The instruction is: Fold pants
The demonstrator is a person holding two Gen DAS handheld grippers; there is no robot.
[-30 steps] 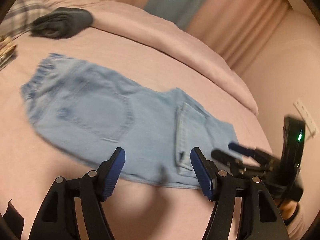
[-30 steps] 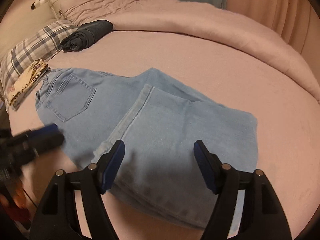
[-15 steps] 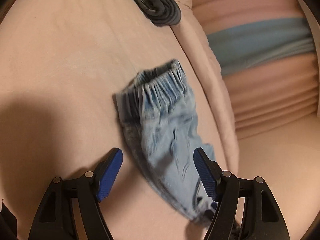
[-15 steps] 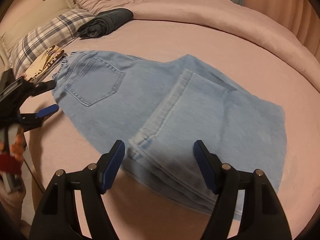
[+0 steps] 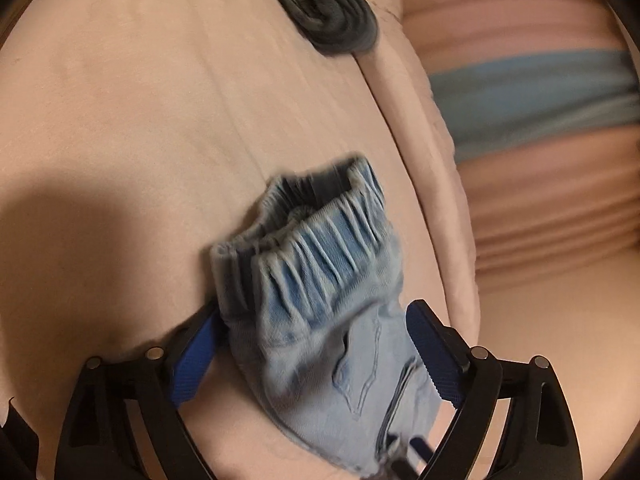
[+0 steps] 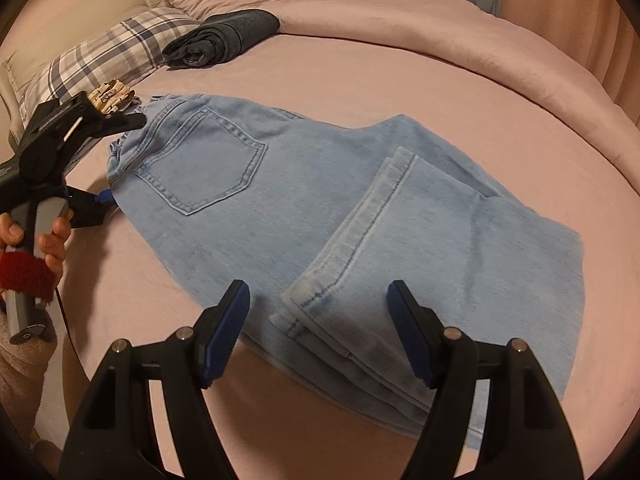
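Two grippers are set at opposite ends of the jeans (image 6: 304,208), which lie on the pink bed (image 6: 360,80) already folded once, the hems (image 6: 348,248) laid back over the thighs. A second ago the left gripper (image 5: 316,356) looked across the jeans from the side; it has since been swung round to the waistband (image 5: 320,248) and rolled, so that the elastic edge is now seen end-on between its fingers. Its jaws are opening: denim lies between the blue pads (image 5: 192,360), but no pinch is visible yet, though one pad seems close against the cloth. The right gripper (image 6: 320,332) has barely been moved; it hangs unclenched over the hem corner nearest it, with nothing grasped and the cloth below undisturbed. In the right view the left tool (image 6: 60,152) is seen straddling the waistband beside a plaid pillow (image 6: 100,56). A rolled dark garment (image 6: 228,36) sits well apart near the duvet.

By this repositioning a second fold is probably being prepared: the waistband would be taken and carried over toward the folded end. The task is judged roughly half done.
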